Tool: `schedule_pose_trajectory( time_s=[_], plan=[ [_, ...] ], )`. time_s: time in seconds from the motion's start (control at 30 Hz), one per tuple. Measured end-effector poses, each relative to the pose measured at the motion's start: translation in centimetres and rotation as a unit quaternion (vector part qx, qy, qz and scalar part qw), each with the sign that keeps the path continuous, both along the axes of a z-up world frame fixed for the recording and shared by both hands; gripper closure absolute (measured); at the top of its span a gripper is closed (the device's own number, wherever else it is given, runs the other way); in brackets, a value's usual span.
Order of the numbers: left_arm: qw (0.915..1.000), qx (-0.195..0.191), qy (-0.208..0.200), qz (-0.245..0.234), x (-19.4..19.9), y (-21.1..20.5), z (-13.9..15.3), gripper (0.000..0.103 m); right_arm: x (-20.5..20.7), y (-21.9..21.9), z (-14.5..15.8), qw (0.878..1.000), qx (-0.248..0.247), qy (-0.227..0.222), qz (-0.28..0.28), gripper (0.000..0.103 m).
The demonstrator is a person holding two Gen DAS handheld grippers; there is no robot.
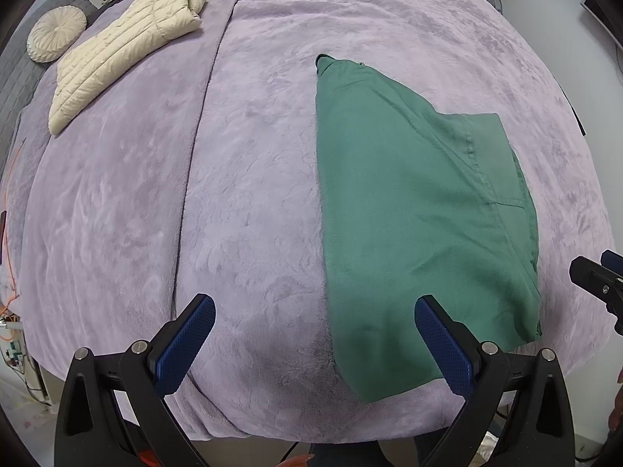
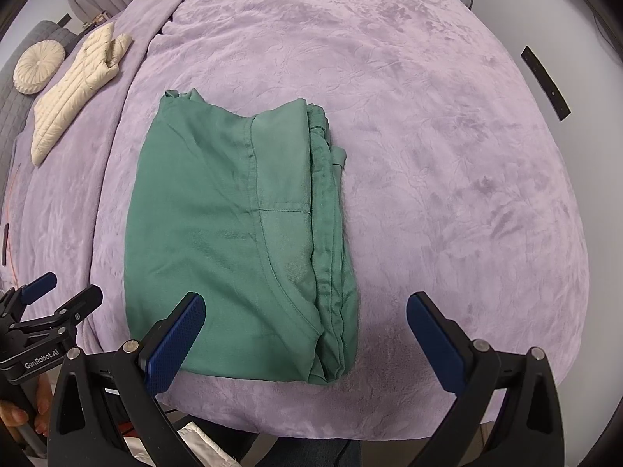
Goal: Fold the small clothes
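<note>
A green garment (image 1: 412, 210) lies folded into a long rectangle on the lilac bedspread (image 1: 241, 179); it also shows in the right wrist view (image 2: 233, 233), with its layered edges on the right side. My left gripper (image 1: 315, 311) is open and empty, just above the garment's near left corner. My right gripper (image 2: 305, 311) is open and empty, over the garment's near right edge. The right gripper shows at the right edge of the left wrist view (image 1: 599, 280), and the left gripper at the left edge of the right wrist view (image 2: 46, 303).
A cream quilted jacket (image 1: 124, 46) lies at the far left of the bed, also in the right wrist view (image 2: 74, 89). A round cream cushion (image 1: 56, 33) sits beside it. The bed's near edge (image 1: 311, 436) is just under the grippers.
</note>
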State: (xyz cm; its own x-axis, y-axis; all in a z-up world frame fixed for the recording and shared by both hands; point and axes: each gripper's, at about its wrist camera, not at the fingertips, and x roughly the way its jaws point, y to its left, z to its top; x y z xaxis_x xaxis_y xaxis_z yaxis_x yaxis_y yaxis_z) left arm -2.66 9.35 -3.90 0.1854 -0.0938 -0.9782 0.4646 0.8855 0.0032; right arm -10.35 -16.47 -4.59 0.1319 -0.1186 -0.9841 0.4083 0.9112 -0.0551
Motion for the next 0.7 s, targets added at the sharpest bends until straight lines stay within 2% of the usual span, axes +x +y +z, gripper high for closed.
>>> schedule_pose_trajectory(
  time_s=[0.7],
  plan=[
    [1.0000,0.002,0.000,-0.001,0.08,-0.06,0.09,0.000,0.07,0.03,0.00,1.000,0.000,0.000,0.001,0.000]
  ],
)
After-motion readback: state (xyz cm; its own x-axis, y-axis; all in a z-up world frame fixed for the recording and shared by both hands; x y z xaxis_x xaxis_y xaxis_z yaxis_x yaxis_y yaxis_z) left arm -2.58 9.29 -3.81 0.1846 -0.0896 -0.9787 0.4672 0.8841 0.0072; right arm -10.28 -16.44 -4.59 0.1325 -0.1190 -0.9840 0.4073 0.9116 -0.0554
